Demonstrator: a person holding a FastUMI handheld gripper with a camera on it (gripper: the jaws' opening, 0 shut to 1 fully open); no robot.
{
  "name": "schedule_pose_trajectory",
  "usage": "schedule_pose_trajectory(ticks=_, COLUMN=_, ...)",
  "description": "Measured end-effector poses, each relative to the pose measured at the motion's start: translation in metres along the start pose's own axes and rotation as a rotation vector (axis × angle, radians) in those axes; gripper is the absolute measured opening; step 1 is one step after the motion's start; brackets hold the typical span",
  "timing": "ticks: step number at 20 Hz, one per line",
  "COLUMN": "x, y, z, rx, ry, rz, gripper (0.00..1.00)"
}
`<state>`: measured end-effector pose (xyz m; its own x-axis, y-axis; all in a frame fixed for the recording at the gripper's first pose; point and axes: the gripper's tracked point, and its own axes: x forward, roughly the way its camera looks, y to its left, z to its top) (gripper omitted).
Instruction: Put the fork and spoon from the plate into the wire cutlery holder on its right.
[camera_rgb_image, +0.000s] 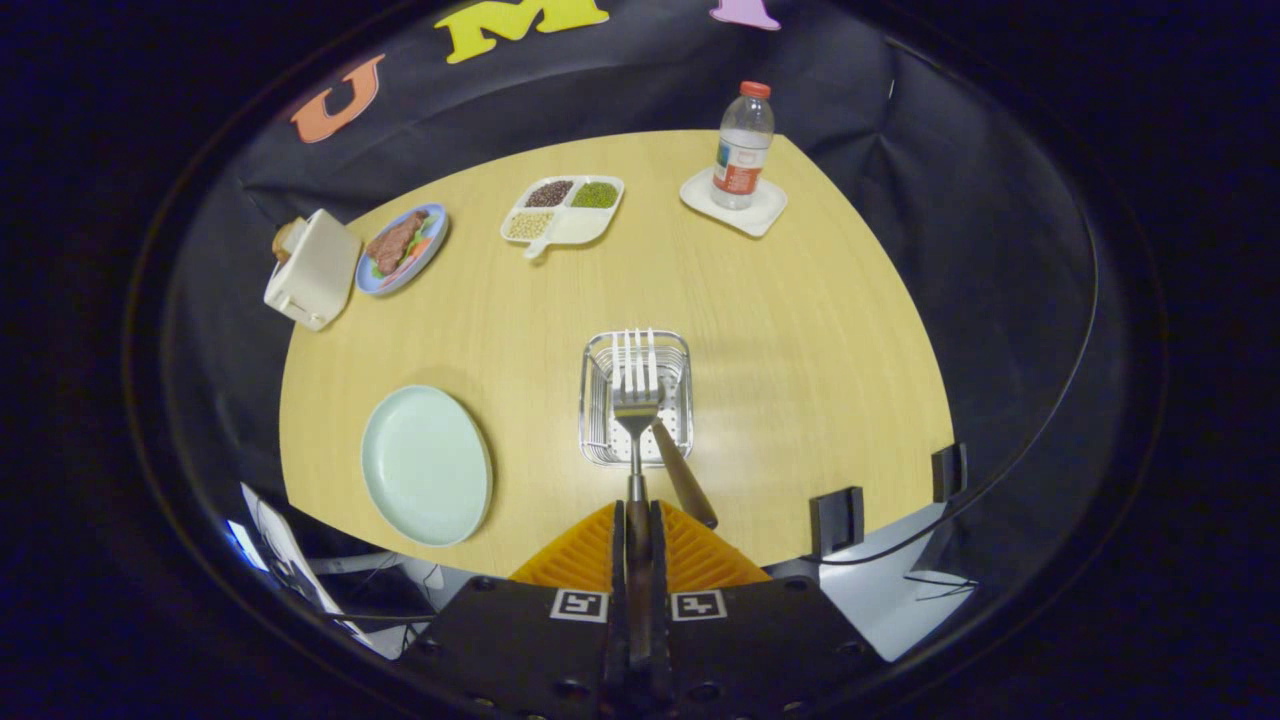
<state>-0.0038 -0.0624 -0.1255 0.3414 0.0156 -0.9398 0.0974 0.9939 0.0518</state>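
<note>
Tongs (637, 520) clamped on fork (636, 400), tines over holder (636, 398) just ahead. Spoon (683, 475) already leans in holder; plate (425, 465) bare. Left: drop fork in.

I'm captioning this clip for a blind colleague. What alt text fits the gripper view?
The gripper is shut on a fork, holding it tines-forward over the wire cutlery holder, where a brown handle already leans out. The pale green plate to the holder's left on the wooden table is empty.

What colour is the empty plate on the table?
Pale mint green plate, clearest in the gripper view.
</note>
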Motion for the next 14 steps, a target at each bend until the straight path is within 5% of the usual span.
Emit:
schedule_pose_trajectory(ticks=6, x=-0.007, y=0.001, z=0.006, rx=0.024, ry=-0.02, rz=0.032, gripper=0.07)
schedule_pose_trajectory(ticks=9, x=-0.012, y=0.003, z=0.008, rx=0.042, ry=-0.049, rz=0.058, gripper=0.67)
schedule_pose_trajectory(ticks=14, x=-0.023, y=0.0, z=0.015, rx=0.066, ry=-0.123, rz=0.045, gripper=0.96)
